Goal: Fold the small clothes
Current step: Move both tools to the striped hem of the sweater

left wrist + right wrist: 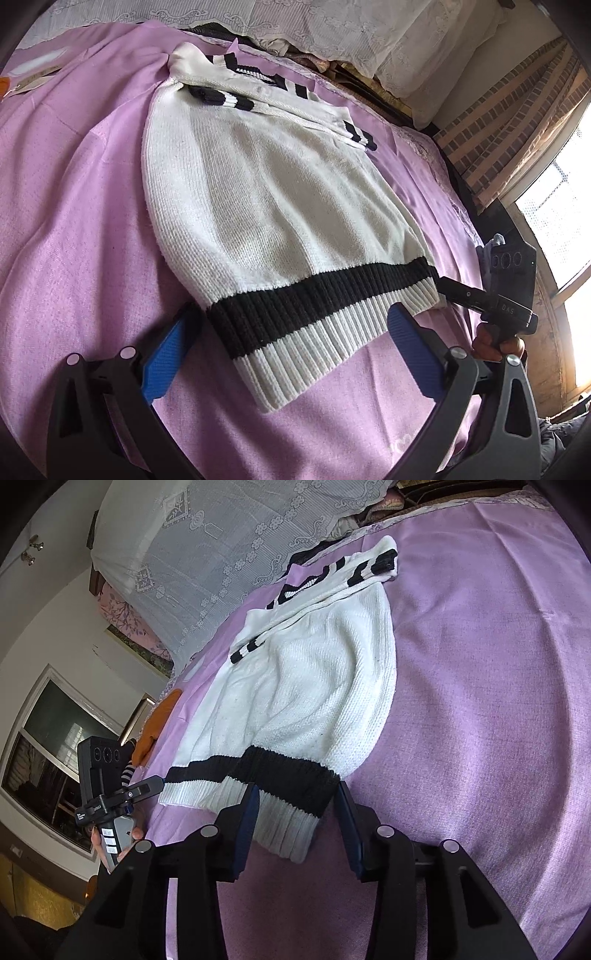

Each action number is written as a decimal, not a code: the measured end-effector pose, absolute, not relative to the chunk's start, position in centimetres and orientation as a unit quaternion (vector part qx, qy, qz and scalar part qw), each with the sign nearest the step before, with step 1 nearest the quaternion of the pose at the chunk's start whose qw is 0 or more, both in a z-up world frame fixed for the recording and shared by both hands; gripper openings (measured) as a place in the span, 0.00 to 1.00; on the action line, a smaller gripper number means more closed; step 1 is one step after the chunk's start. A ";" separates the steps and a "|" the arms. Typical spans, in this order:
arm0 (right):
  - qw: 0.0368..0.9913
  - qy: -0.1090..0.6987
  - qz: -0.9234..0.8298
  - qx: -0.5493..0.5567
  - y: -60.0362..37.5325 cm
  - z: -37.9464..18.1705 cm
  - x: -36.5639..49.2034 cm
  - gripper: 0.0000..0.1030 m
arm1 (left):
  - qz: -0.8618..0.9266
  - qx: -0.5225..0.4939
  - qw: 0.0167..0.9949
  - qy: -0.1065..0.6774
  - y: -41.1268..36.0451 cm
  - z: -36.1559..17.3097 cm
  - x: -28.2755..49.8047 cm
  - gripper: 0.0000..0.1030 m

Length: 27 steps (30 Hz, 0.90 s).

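A white knit sweater with a black band above its ribbed hem lies flat on the purple bedspread, its striped sleeves folded across the top. My left gripper is open wide, its blue pads on either side of the hem's near corner without pressing it. In the right wrist view my right gripper straddles the other hem corner; the fabric fills the gap between its fingers, and no firm pinch shows. Each gripper also shows in the other's view: the right gripper and the left gripper, each at a hem end.
Lace-covered pillows are stacked along the far edge of the bed. An orange garment lies beyond the sweater's left side. A window and a brick-pattern curtain stand to the right. Hands hold the gripper handles.
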State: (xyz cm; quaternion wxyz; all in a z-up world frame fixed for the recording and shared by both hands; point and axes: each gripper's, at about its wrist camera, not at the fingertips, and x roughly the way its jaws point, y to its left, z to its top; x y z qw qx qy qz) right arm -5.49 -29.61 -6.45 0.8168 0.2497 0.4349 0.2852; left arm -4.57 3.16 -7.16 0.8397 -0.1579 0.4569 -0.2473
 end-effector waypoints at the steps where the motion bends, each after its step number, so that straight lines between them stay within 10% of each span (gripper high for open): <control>1: 0.817 0.435 0.285 0.248 -29.6 -6.5 -5.6 0.42 | -0.246 -0.158 0.840 0.457 3.1 -7.2 -4.5 0.95; 21: 0.782 0.442 0.307 0.315 -30.4 -7.7 -5.2 0.25 | -0.238 -0.136 0.847 0.456 2.4 -7.1 -4.9 0.94; 27: 0.783 0.442 0.310 0.310 -30.1 -7.7 -5.2 0.26 | -0.233 -0.159 0.848 0.448 3.5 -7.0 -5.4 0.78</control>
